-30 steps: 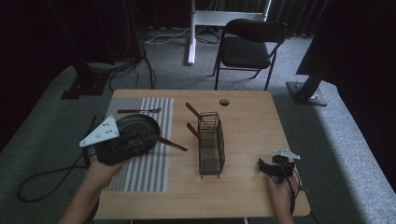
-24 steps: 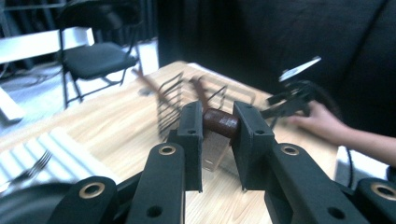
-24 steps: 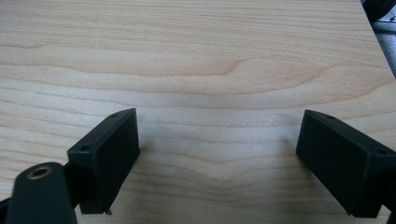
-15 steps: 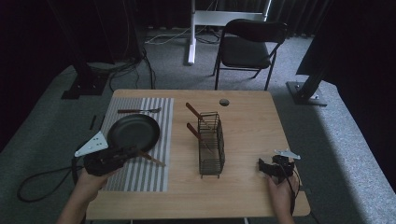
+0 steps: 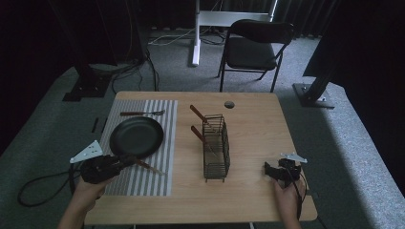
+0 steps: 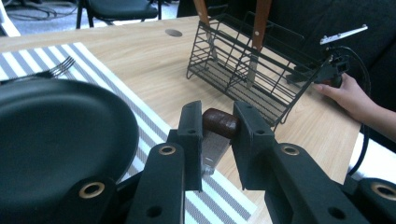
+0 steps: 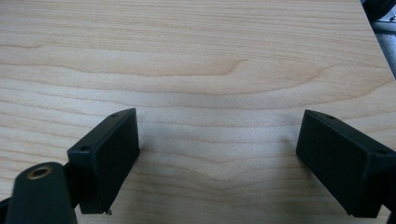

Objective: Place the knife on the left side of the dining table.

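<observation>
Wooden tabletop (image 5: 258,129) carries all; left gripper (image 6: 217,122) view shows its jaws clamped on a knife (image 6: 219,122) handle, while right gripper (image 7: 217,158) view shows jaws apart, nothing between.

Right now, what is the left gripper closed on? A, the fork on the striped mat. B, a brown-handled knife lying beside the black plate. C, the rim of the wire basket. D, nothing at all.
B: in the left gripper view the left gripper pinches the knife by its brown handle next to the black plate, while the fork lies untouched beyond the plate.
</observation>
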The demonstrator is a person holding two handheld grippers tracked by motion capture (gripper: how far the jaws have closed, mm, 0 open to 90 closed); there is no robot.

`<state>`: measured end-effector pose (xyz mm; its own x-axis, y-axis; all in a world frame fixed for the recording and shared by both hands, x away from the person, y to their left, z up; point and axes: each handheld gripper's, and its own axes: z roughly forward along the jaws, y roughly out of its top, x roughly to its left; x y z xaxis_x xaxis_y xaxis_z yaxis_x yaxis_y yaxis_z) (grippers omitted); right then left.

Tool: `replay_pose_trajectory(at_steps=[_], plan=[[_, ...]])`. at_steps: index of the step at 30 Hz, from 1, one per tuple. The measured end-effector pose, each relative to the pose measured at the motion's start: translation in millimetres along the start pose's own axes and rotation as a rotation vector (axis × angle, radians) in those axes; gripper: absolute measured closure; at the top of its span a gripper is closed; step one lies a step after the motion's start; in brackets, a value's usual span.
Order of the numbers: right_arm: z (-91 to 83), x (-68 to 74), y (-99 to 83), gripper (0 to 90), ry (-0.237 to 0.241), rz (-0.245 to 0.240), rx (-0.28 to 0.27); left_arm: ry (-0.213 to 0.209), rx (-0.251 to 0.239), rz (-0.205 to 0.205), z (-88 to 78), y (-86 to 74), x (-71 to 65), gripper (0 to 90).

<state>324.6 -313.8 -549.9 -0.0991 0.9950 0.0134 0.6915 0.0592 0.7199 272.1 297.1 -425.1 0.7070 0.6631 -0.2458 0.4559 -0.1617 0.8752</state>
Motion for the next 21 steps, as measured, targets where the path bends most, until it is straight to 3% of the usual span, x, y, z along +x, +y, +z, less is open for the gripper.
replay_pose_trajectory(at_steps=[3,5,6,7,12,13,18,21], plan=[[0.0,0.0,0.0,12.2,0.000,0.000,0.000,-0.003,-0.002,-0.035,-3.6,-5.2,5.7,74.7],[0.0,0.0,0.0,12.3,0.000,0.000,0.000,0.006,0.003,-0.086,-8.8,-13.7,15.5,74.0],[0.0,0.0,0.0,12.3,0.000,0.000,0.000,0.006,0.003,-0.086,-8.8,-13.7,15.5,73.9],[0.0,0.1,0.0,12.2,0.000,0.001,0.000,0.000,0.000,-0.133,-12.7,-22.0,24.7,73.9],[0.0,0.0,0.0,12.2,0.000,0.000,0.000,0.001,-0.010,-0.229,-18.4,-41.2,43.2,72.1],[0.0,0.0,0.0,12.3,0.000,0.000,0.000,0.022,-0.005,-0.242,-18.9,-44.9,46.3,76.5],[0.0,0.0,0.0,12.3,0.000,0.000,-0.001,0.019,-0.012,-0.335,-18.6,-64.6,64.0,74.5],[0.0,0.0,0.0,12.2,0.000,0.000,0.000,0.039,-0.011,-0.401,-15.0,-77.2,77.3,72.4]])
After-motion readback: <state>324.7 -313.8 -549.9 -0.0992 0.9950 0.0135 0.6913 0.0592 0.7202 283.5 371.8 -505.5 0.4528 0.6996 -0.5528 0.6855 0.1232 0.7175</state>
